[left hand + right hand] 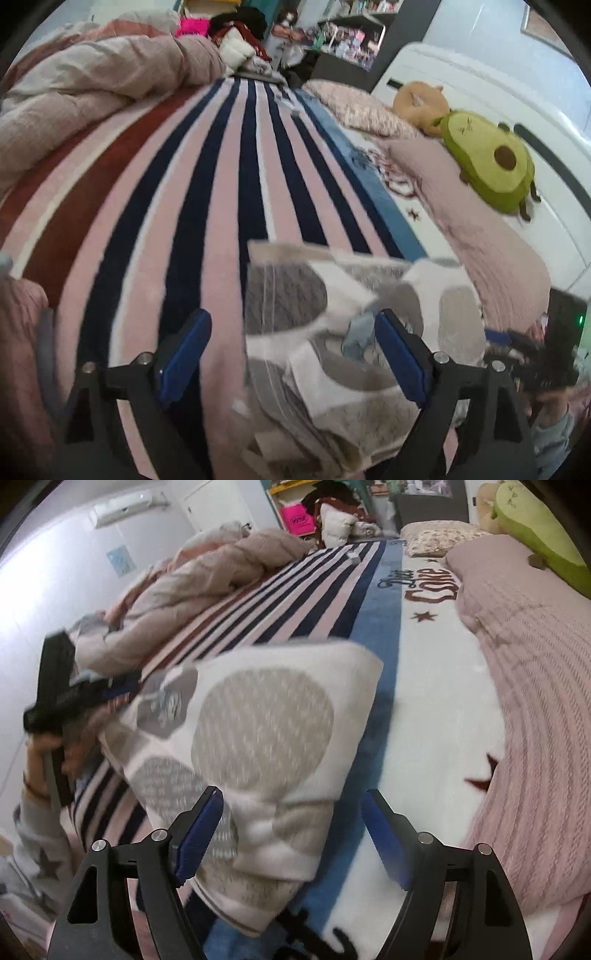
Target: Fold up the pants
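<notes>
Bed (436, 686) fills both views, covered by a striped blanket (229, 177) in pink, navy and dark red with a blue band and a white lettered panel along one side. Bunched beige duvet (92, 81) at the far side, pink knit cover (535, 716) along the other, avocado plush (491, 158) lying on it near the white headboard. Pants (266, 746), white with grey and beige blotches, lie folded into a thick bundle on the striped blanket next to the blue band; frames are motion-blurred, so fold edges aren't crisp. Left gripper (291, 354): jaws spread wide, the bundle sits between them and runs under the right-hand pad, but no pad visibly presses on it, so not clamped. Right gripper (293, 830): jaws also apart, near end of the pants between them, cloth close to the left pad, right pad clear over the blanket; nothing held.
</notes>
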Demonstrator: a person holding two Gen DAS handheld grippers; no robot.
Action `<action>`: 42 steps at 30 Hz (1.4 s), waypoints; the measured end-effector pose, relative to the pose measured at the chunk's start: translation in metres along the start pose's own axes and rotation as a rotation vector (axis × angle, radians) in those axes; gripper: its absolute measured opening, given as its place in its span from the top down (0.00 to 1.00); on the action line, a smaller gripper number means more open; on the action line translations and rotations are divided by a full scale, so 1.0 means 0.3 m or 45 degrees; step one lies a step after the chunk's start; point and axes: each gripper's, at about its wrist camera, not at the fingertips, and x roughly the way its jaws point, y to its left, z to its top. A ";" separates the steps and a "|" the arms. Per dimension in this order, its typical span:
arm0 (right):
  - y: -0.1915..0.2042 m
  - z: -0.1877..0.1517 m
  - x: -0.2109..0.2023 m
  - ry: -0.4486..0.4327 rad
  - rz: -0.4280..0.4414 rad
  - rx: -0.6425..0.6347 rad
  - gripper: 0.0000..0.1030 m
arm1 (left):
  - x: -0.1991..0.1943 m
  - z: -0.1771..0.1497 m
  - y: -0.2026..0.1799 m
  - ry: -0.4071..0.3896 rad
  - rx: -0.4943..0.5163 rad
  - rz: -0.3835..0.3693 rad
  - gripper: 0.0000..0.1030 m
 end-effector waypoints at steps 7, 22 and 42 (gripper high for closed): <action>0.012 0.010 0.090 0.063 0.041 0.027 0.18 | 0.078 -0.057 0.007 0.122 0.002 0.025 0.15; 0.112 -0.005 0.137 0.042 0.073 -0.089 0.61 | 0.121 -0.101 -0.060 0.155 0.033 0.006 0.49; 0.048 -0.113 -0.078 0.075 0.042 -0.058 0.54 | -0.059 -0.272 -0.192 0.174 0.059 -0.008 0.35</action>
